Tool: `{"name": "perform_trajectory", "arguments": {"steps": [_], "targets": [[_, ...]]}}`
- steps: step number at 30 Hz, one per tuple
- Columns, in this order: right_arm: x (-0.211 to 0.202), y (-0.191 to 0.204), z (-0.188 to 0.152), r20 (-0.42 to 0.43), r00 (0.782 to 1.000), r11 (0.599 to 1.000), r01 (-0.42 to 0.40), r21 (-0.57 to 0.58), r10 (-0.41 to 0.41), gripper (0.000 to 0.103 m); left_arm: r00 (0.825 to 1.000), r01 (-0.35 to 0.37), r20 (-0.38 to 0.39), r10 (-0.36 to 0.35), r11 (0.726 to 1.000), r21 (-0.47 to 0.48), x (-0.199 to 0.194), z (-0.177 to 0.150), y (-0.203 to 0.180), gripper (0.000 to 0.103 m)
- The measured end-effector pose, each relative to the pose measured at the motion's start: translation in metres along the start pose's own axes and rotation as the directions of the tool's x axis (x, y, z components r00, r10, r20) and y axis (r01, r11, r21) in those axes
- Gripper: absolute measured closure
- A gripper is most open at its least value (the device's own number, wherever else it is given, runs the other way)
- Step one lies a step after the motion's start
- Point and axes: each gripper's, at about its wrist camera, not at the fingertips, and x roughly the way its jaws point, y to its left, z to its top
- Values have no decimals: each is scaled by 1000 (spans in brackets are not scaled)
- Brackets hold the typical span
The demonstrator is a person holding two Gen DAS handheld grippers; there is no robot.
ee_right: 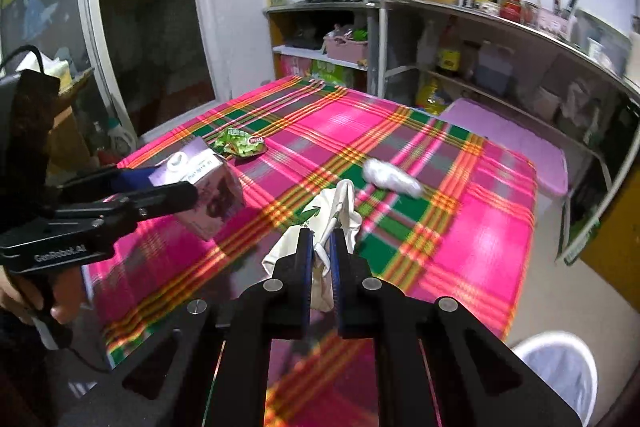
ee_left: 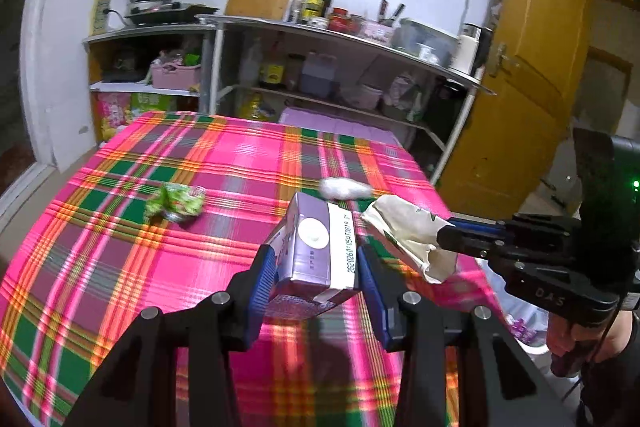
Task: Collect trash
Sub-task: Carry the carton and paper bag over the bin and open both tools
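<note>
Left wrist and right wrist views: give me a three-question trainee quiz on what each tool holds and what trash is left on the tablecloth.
1. True or false: the left tool is closed on the purple rectangular drink carton.
2. What does the right tool hold? A) a glass bottle B) the crumpled cream paper bag C) nothing
3. Name the two pieces of trash lying on the pink plaid tablecloth.

Key
1. True.
2. B; its jaws are shut on the paper.
3. The crumpled green foil wrapper and the white wadded tissue.
</note>
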Motion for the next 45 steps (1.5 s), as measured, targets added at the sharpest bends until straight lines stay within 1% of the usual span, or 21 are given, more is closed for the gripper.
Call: {"name": "perform_trajectory", "arguments": {"steps": [7,12,21,28,35,38,45], "targets": [[-51,-24,-38,28,998,993,47,104,-50,94,997,71,-16,-71,996,45,-5,-9,-50,60],[-81,-45,-64,34,995,980,92,174,-99,94,992,127,-38,-124,988,84,-1,-15,-88,60],[-116,-84,-101,24,984,946,162,280,-175,94,977,207,-89,-196,968,142,17,-26,-153,60],[-131,-114,-131,-4,976,912,203,355,-216,94,961,268,-123,-249,948,173,35,-26,-195,60],[-133,-139,-154,-43,971,884,231,407,-234,94,943,317,-166,-288,928,193,58,-30,-231,60],[-132,-149,-162,-58,970,873,240,424,-238,94,935,336,-190,-301,921,197,72,-33,-244,60],[-125,-171,-175,-98,969,847,245,473,-225,93,916,365,-249,-314,911,192,104,-44,-259,60]]}}
